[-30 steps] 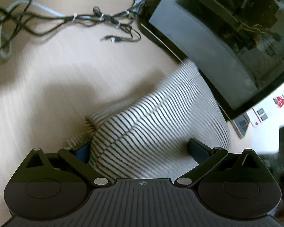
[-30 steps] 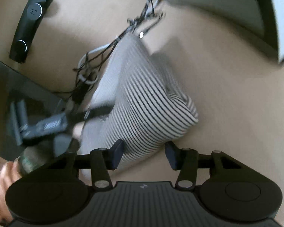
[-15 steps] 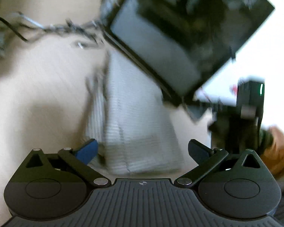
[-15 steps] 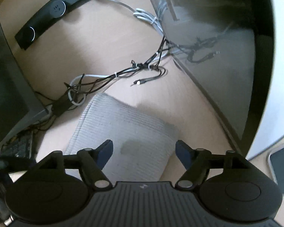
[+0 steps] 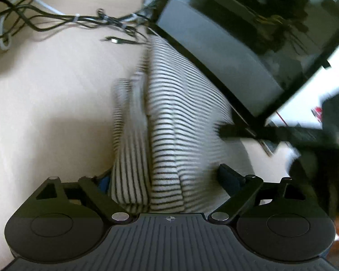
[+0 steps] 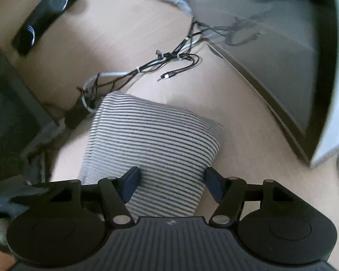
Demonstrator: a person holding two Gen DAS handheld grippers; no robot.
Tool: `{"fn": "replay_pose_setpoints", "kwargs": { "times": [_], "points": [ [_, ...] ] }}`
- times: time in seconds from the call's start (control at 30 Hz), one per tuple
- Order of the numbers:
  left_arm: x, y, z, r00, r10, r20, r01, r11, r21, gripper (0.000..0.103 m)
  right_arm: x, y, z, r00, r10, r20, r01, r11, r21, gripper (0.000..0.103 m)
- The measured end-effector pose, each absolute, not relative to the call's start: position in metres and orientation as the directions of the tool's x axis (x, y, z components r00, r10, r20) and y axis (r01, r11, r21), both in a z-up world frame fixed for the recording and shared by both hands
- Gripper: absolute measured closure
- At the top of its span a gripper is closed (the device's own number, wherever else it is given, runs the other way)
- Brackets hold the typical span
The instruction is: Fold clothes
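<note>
A folded white garment with thin black stripes (image 5: 169,122) lies on the light wooden desk (image 5: 45,103). In the left wrist view it runs from between my fingers up toward a dark monitor. My left gripper (image 5: 167,176) is open, its fingers either side of the garment's near end; its left finger is partly hidden by the cloth. In the right wrist view the garment (image 6: 153,140) is a neat folded rectangle. My right gripper (image 6: 171,185) is open over its near edge, gripping nothing.
A bundle of black and white cables (image 6: 160,63) with a loose jack plug lies beyond the garment. A large dark monitor (image 5: 248,36) stands at the right, another screen (image 6: 271,52) in the right wrist view. A black power strip (image 6: 45,15) lies far left.
A second ago the garment was bunched up between the grippers; now it lies flat and folded. Both cameras swung about; the right gripper pulled back and now hovers over the garment's near edge.
</note>
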State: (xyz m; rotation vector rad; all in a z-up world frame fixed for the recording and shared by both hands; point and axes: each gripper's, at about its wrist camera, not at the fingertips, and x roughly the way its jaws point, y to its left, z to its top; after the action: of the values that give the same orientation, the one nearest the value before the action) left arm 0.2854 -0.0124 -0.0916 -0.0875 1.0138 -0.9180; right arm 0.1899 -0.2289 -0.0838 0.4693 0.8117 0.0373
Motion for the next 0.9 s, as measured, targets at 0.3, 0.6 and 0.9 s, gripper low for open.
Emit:
{"fn": "replay_pose_setpoints", "kwargs": {
  "times": [0.3,0.6,0.9],
  "points": [
    [0.236,-0.022,-0.087,0.145,-0.748,-0.647,0.609,0.583,-0.537,0.009,0.235,-0.205,-0.052,0.75,0.083,-0.656,0.032,0.986,0.161,0.038],
    [0.261,0.062,-0.075,0.434,-0.561,-0.705,0.314,0.828,-0.465,0.025,0.156,-0.11,-0.054,0.801,0.125,-0.586,-0.288,0.938,-0.194,0.032],
    [0.256,0.065,-0.072,0.435,-0.578,-0.691,0.318,0.816,-0.482,0.035,0.166,-0.101,-0.095,0.759,0.067,-0.647,-0.328,0.899,-0.291,0.054]
  ]
}}
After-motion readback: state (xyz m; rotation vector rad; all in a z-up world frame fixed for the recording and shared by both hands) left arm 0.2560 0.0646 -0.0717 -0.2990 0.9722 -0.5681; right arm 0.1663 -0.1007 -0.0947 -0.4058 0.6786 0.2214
